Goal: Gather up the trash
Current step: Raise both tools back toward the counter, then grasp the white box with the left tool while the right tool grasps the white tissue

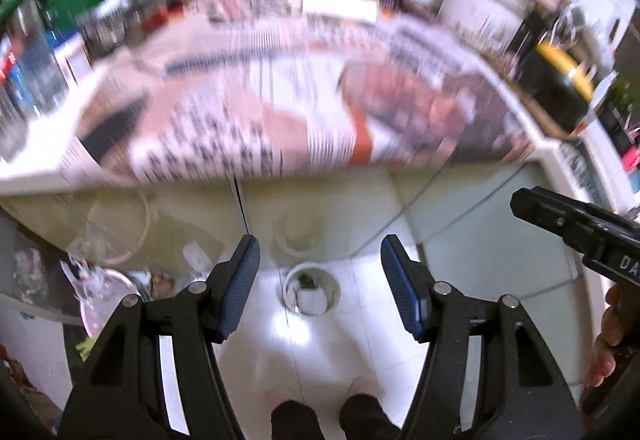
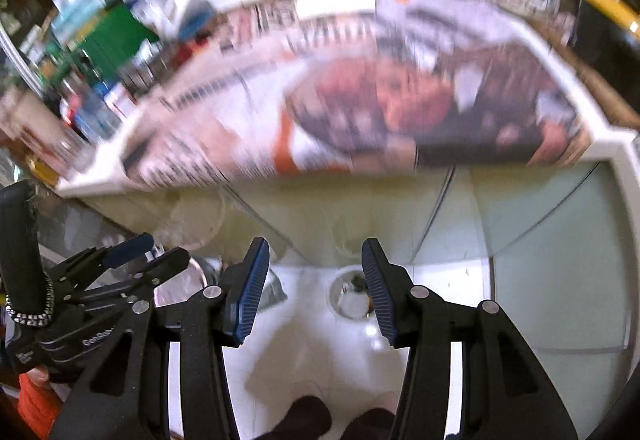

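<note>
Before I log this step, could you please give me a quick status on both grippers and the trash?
Left gripper open, empty. Right gripper open, empty. Small bin on the floor below, scraps inside. Newspaper-covered counter ahead, blurred; nothing between jaws.

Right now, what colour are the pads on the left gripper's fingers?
Dark blue, ribbed pads on black fingers; clearest in the left wrist view.

very little can be read here. on the right gripper (image 1: 580,236), seen at the right of the left gripper's view, white letters "da" stand on its black body, and the rest is cut by the edge. on the left gripper (image 2: 128,256), seen at the left of the right gripper's view, a white word begins "gen", the other letters too small to tell. the newspaper (image 1: 280,127) ahead of both grippers carries print, but all is blurred
</note>
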`<action>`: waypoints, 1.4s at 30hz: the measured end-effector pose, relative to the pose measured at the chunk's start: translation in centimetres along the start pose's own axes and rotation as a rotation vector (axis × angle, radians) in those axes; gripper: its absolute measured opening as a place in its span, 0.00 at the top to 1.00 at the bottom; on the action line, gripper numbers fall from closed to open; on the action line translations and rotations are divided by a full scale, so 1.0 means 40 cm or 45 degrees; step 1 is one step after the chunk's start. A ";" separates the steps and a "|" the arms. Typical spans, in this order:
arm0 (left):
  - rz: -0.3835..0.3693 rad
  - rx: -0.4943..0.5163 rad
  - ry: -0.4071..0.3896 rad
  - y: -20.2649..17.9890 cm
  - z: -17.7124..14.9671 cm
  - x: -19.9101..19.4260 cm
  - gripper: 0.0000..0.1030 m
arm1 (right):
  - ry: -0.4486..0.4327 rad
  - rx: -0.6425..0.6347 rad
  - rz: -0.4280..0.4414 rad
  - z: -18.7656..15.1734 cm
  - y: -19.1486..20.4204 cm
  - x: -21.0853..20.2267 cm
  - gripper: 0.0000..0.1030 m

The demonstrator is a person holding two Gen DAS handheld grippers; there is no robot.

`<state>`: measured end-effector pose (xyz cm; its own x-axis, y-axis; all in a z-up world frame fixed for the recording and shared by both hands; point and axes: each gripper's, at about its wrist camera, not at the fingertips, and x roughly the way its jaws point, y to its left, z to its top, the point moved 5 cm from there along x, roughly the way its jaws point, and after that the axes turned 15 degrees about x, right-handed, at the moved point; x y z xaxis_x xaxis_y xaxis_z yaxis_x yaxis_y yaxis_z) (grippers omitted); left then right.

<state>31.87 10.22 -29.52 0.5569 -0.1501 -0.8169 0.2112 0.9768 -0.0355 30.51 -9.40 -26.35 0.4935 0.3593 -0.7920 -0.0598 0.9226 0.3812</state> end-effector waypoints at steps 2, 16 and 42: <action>0.005 0.011 -0.053 0.008 0.035 -0.071 0.40 | -0.062 0.006 0.007 0.019 0.038 -0.058 0.57; 0.081 0.056 -0.283 0.088 0.248 -0.260 0.18 | -0.415 0.051 -0.018 0.197 0.086 -0.252 0.43; 0.254 -0.132 -0.125 0.218 0.759 0.215 0.18 | -0.162 -0.137 0.050 0.811 0.007 0.221 0.43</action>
<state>62.91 12.81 -19.37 0.6557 0.0383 -0.7541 0.0086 0.9983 0.0582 62.98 -10.52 -17.77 0.5944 0.3809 -0.7082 -0.1701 0.9203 0.3523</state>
